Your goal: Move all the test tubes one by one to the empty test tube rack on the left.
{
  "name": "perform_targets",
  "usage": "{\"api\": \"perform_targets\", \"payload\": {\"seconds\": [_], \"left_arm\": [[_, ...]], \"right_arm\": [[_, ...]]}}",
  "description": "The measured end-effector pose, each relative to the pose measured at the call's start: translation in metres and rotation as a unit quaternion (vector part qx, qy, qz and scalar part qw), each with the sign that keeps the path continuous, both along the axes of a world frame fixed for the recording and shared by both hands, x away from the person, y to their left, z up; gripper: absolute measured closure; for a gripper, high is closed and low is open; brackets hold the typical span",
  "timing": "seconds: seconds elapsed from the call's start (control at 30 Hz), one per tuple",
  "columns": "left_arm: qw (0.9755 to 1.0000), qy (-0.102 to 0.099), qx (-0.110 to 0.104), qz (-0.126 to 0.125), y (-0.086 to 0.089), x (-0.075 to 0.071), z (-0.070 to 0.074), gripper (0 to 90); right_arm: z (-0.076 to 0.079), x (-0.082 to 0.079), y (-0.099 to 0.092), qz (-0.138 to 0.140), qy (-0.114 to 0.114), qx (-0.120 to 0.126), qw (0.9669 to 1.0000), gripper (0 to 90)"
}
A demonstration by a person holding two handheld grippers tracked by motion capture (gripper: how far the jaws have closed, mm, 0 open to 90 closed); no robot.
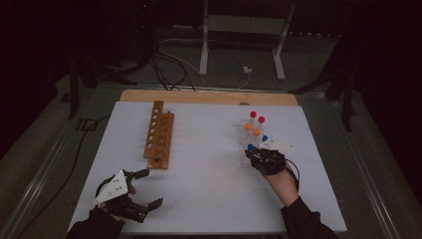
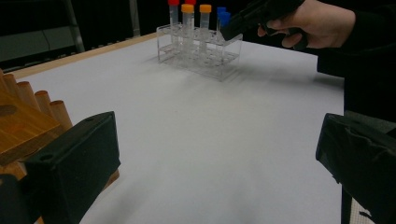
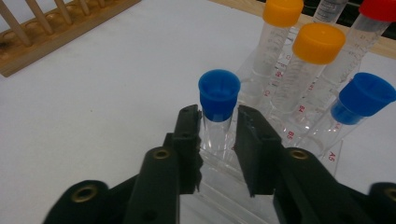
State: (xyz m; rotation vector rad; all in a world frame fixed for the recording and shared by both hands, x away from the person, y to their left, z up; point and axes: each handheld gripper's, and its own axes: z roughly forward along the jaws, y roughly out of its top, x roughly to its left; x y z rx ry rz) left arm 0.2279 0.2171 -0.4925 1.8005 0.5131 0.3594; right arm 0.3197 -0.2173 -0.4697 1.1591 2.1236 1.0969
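Resting at the near left corner of the white sheet (image 1: 209, 149), the left gripper (image 1: 144, 189) has its jaws spread wide with bare table between them. In the left gripper view the two black jaws frame the scene, and nothing lies between them.

Just beyond it, on the left half of the table, stands a wooden rack (image 1: 160, 134), long side running near to far, with a row of round holes along its raised top rail. Its pegs show at the left edge of the left gripper view. It holds no tubes that I can see.

Across the sheet, well apart from the wooden rack, the right gripper (image 1: 255, 154) reaches into a clear rack (image 2: 198, 53) on the right half. A hand (image 1: 282, 184) in a dark sleeve holds it from the near side. In the right gripper view the jaws stand on either side of a blue-capped tube (image 3: 218, 109), just below its cap; they are close on it, but I cannot tell whether they touch the clear wall.

Another blue-capped tube (image 3: 359, 105) leans just to the right. Behind these stand two orange-capped tubes (image 3: 315, 56) and, farthest, two red-capped tubes (image 1: 257, 117).

Past the table's wooden far edge (image 1: 209, 97), cables and a white frame (image 1: 244, 30) sit on the dark floor.
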Motion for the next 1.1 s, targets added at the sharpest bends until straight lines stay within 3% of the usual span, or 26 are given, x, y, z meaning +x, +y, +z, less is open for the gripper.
{"api": "perform_targets", "payload": {"seconds": [0.47,1.1], "left_arm": [[1.0000,0.000,0.000,-0.001,0.000,0.000,0.000,0.4],[1.0000,0.002,0.001,-0.005,-0.001,0.000,0.000,0.4]], "right_arm": [[0.001,0.001,0.003,0.003,-0.007,-0.017,0.9998,76.4],[0.024,-0.006,0.000,0.017,-0.034,-0.010,0.9992,76.5]]}}
